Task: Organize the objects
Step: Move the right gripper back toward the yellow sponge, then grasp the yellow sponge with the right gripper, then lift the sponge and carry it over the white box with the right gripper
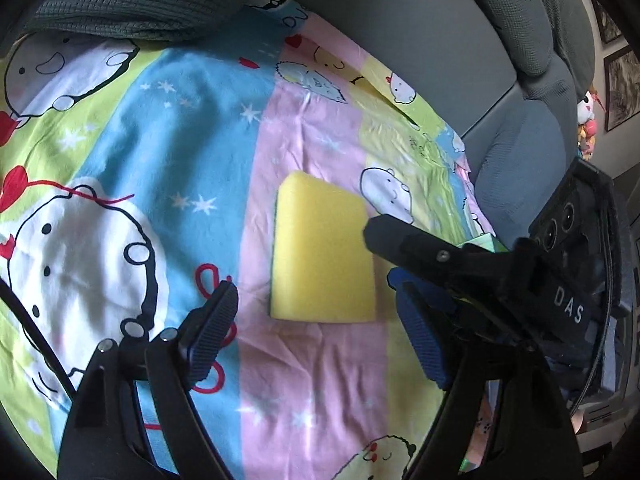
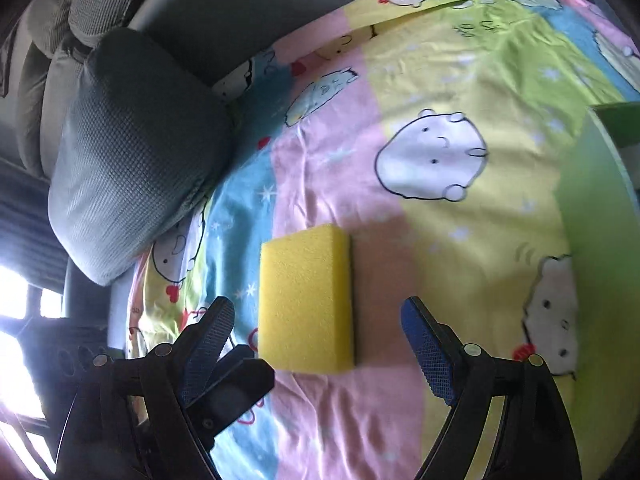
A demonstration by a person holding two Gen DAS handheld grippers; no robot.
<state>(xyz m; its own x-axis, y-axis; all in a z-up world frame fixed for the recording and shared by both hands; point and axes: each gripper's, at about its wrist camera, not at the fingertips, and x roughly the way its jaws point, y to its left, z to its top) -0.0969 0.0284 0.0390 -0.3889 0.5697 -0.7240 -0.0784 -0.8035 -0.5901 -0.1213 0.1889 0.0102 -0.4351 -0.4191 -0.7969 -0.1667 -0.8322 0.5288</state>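
A yellow sponge (image 1: 322,256) lies flat on a colourful cartoon sheet (image 1: 168,152). It also shows in the right wrist view (image 2: 306,300). My left gripper (image 1: 316,316) is open, its fingers on either side of the sponge's near end, just above the sheet. My right gripper (image 2: 318,320) is open too, its fingers straddling the sponge's near end. The right gripper's finger (image 1: 404,240) shows in the left wrist view, beside the sponge's right edge. The left gripper's finger (image 2: 236,384) shows at lower left in the right wrist view. Neither gripper touches the sponge.
A grey textured pillow (image 2: 132,148) leans on the grey sofa back (image 1: 400,20). A green box (image 2: 600,208) stands at the right edge of the sheet. Plush toys (image 1: 586,120) and framed pictures (image 1: 620,84) are at far right.
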